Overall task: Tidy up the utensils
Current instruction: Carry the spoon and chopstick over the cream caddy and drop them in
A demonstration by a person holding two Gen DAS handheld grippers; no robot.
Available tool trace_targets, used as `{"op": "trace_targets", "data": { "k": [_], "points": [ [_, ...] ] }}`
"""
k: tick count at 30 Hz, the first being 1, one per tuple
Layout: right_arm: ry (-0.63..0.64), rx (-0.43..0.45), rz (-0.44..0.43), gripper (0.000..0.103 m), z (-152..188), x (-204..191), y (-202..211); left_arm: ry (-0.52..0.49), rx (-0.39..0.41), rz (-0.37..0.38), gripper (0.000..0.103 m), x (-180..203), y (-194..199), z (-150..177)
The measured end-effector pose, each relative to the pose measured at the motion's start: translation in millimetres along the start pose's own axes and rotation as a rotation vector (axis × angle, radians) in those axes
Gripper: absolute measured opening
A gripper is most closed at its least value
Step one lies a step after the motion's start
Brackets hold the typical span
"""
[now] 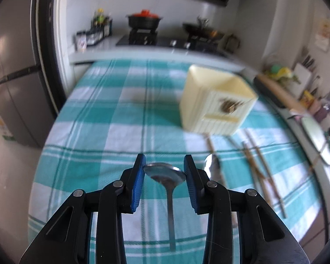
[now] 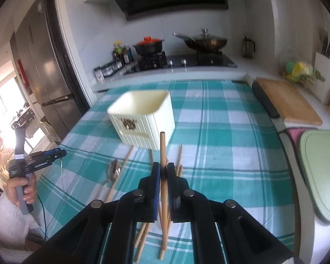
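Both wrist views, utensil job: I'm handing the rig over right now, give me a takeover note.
Left gripper: shut on the bowl of a steel spoon, handle hanging toward the camera.
Right gripper: shut on one wooden chopstick, lifted off the table.
Cream ribbed square utensil holder: upright on the teal checked tablecloth; nothing visible inside.
Done: both pickups.
Left: drop both into the holder, then fetch the second steel spoon and the loose wooden chopsticks lying in front of it.
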State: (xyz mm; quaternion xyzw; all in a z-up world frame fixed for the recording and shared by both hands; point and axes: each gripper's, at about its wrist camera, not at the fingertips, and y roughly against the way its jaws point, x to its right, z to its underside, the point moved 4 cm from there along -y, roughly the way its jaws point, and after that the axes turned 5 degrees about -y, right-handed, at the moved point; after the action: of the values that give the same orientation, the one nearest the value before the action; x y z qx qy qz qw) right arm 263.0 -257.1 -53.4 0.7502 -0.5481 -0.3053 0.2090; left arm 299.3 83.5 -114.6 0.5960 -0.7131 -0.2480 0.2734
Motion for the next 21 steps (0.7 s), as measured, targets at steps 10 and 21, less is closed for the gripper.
{"op": "trace_targets", "data": {
  "k": [10, 21],
  "points": [
    [0.052, 0.106, -0.013, 0.006, -62.3, -27.7, 6.4, -0.013, 0.106, 0.126, 0.035, 19.1, 43.3, -85.6],
    [0.078, 0.271, -0.058, 0.006, -166.2, -64.4, -11.2, -0.014, 0.263, 0.105, 0.035, 43.1, 31.3, -222.2]
  ]
}}
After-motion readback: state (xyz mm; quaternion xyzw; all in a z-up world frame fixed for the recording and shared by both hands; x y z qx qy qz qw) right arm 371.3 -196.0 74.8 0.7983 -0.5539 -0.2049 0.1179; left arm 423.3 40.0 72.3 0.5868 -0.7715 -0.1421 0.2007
